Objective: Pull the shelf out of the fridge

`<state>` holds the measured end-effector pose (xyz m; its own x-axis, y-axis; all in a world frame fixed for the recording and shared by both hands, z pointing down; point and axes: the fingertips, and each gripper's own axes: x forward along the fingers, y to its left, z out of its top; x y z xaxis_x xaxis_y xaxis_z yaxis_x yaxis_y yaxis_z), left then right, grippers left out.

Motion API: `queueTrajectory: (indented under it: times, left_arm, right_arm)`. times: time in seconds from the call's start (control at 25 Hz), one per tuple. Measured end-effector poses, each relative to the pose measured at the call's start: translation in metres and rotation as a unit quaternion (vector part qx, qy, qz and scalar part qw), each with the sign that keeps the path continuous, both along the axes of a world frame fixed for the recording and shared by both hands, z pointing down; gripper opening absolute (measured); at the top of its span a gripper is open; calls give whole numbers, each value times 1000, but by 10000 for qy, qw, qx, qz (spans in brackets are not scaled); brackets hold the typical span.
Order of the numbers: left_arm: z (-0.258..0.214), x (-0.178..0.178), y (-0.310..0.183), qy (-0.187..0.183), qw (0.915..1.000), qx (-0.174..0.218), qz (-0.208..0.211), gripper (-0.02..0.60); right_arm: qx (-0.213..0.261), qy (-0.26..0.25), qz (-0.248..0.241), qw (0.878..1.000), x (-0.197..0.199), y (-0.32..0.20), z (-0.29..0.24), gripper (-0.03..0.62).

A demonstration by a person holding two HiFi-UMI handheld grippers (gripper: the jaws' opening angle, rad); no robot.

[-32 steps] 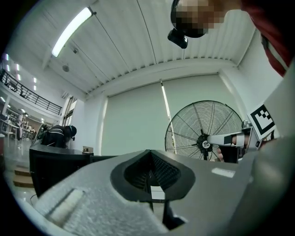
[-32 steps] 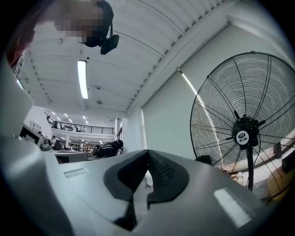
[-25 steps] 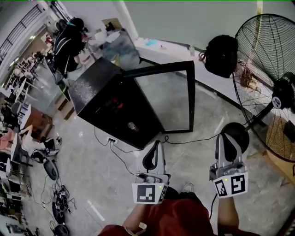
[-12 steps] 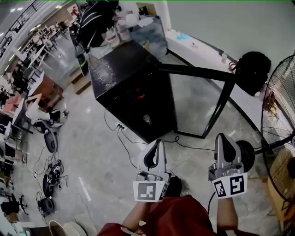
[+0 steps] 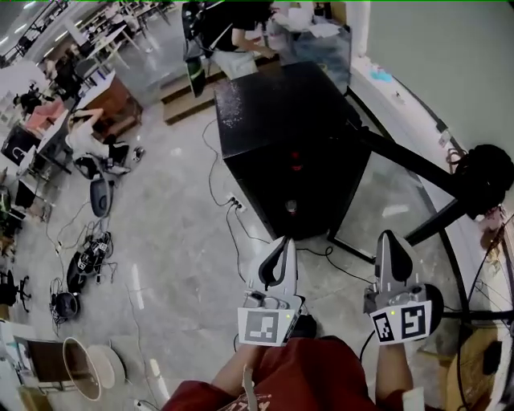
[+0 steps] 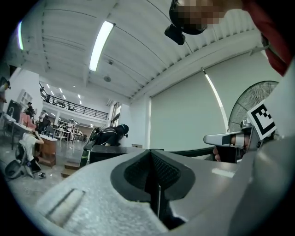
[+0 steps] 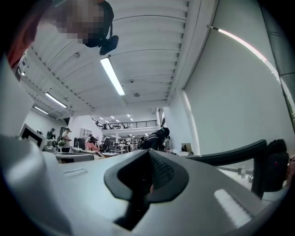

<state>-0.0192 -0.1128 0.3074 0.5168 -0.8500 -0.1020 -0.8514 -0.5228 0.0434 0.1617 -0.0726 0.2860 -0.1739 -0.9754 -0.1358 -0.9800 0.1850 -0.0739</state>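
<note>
- The person's knees in red cloth (image 5: 293,377) fill the bottom edge of the head view.
- Just beyond them, the left gripper (image 5: 280,245) is held out roughly level over the floor. Its jaws are pressed together with nothing between them. Its marker cube (image 5: 263,327) faces the camera.
- The right gripper (image 5: 391,239) is held alongside, apart from the left and pointing the same way. Its jaws are also pressed together and empty.
- Both grippers are short of the fridge and touch nothing.
- Pale, glossy floor (image 5: 177,273) lies under them.
- The fridge (image 5: 277,120), a low black cabinet, stands directly ahead of the grippers.
- Its open front faces the person. The inside is dark, so the shelf cannot be made out; only a small red spot and a small pale spot show there.
- The fridge's glass door (image 5: 385,201) is swung wide open to the right.
- A black bag (image 5: 491,177) sits past the door's far end, on the right.
- A tangle of cables and gear (image 5: 84,261) lies on the floor, well off to the left.
- Behind the fridge, another person in dark clothes (image 5: 229,20) bends over.
</note>
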Motion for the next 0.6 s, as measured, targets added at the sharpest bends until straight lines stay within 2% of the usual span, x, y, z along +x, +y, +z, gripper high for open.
queueTrajectory:
  times: [0.12,0.28,0.6]
  left_arm:
    - [0,-20,-21,-21,9998,-37,-192,6]
    - [6,-36,-37,49,9997,7,-247,6]
    - [17,-62,-64,62,9984,18,-555,6]
  right_arm:
    - [7,26,-248,9997,-26,-30,1,-2]
    - [19,86,-511,9987,-52,-57,5,-2]
    - [-72,99,-968,9952,-84,-99,21,-2]
